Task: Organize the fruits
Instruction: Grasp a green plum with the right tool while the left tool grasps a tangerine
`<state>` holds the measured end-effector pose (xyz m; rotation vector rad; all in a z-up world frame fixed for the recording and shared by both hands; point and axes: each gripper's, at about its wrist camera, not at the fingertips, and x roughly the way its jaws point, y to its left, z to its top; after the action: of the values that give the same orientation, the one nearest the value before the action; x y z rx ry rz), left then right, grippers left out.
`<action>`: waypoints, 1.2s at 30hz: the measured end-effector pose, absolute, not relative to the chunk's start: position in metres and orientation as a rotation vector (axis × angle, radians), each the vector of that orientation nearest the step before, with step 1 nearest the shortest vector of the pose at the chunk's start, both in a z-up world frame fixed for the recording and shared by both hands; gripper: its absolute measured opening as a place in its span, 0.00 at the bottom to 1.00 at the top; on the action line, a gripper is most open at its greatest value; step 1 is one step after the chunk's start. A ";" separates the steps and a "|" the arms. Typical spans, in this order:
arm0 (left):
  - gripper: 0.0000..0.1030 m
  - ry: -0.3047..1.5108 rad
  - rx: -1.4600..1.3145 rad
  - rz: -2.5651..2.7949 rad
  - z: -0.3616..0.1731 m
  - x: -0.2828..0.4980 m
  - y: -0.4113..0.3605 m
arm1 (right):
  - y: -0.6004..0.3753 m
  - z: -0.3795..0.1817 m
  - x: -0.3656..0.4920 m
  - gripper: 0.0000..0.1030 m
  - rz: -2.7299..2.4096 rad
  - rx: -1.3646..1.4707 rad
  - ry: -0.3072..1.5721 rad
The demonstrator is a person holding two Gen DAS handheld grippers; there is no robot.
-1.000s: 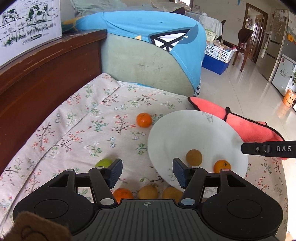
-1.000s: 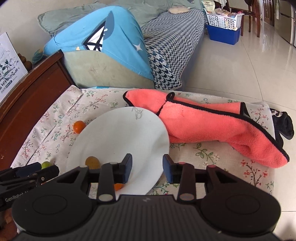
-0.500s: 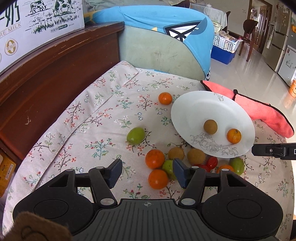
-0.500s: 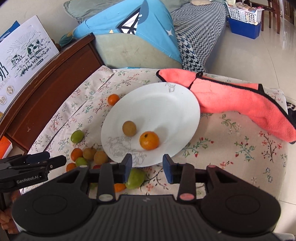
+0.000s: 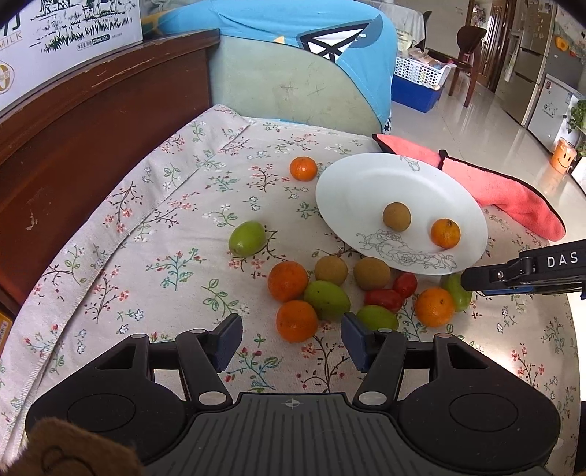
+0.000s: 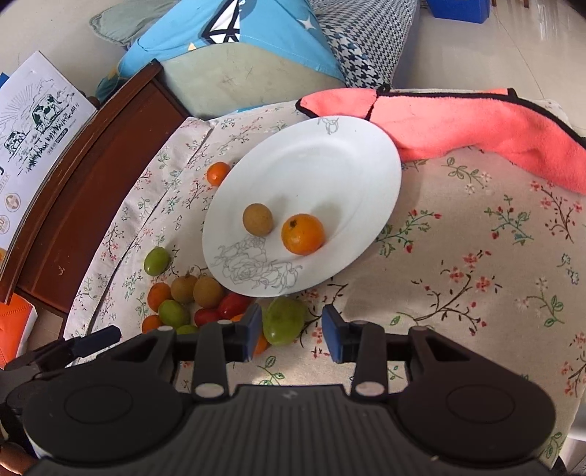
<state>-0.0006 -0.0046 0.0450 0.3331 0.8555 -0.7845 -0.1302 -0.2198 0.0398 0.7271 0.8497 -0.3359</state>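
A white plate point(image 5: 366, 183) point(image 6: 329, 164) lies on the floral cloth and holds a brown fruit point(image 5: 396, 216) point(image 6: 258, 219) and an orange point(image 5: 445, 233) point(image 6: 303, 234). Several loose fruits lie in a cluster before it: oranges point(image 5: 287, 281), green fruits point(image 5: 326, 300), brown fruits point(image 5: 371, 273) and red tomatoes point(image 5: 383, 298). A green fruit point(image 5: 247, 238) and an orange point(image 5: 303, 168) lie apart. My left gripper point(image 5: 291, 342) is open and empty, just short of an orange point(image 5: 296, 321). My right gripper point(image 6: 292, 333) is open and empty, beside a green fruit point(image 6: 284, 319).
A pink towel point(image 5: 512, 194) point(image 6: 457, 121) lies beyond the plate. A dark wooden board point(image 5: 84, 121) borders the cloth on the left, with a milk carton box point(image 5: 55, 33) on it. A blue-green cushion point(image 5: 293, 73) stands at the back. The right gripper's finger point(image 5: 520, 272) shows at the right.
Both grippers have pulled back and up from the plate, so the whole cluster of loose fruits has come into view. Both stay open and empty.
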 end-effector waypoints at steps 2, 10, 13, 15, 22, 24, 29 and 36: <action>0.56 0.854 0.338 -0.787 0.043 -0.001 -0.007 | -0.218 0.039 -0.127 0.37 -0.342 0.722 0.854; 0.49 0.862 0.346 -0.792 0.033 0.001 -0.015 | -0.210 0.034 -0.116 0.33 -0.368 0.682 0.872; 0.40 0.876 0.342 -0.801 0.030 0.003 -0.016 | -0.210 0.033 -0.115 0.27 -0.367 0.680 0.872; 0.38 0.883 0.341 -0.805 0.027 0.003 -0.016 | -0.208 0.034 -0.115 0.27 -0.363 0.658 0.868; 0.34 0.889 0.359 -0.791 0.019 0.007 -0.017 | -0.208 0.035 -0.116 0.27 -0.349 0.658 0.874; 0.34 0.871 0.370 -0.793 0.018 0.005 -0.018 | -0.207 0.035 -0.116 0.27 -0.342 0.653 0.878; 0.25 0.870 0.358 -0.814 0.020 0.005 -0.018 | -0.207 0.034 -0.116 0.27 -0.345 0.661 0.880; 0.25 0.861 0.367 -0.831 0.029 -0.003 -0.013 | -0.203 0.040 -0.118 0.27 -0.303 0.653 0.880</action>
<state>-0.0035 -0.0129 0.0294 0.3666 0.8606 -0.8306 -0.1181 -0.2029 0.0401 0.6530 0.8799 -0.3032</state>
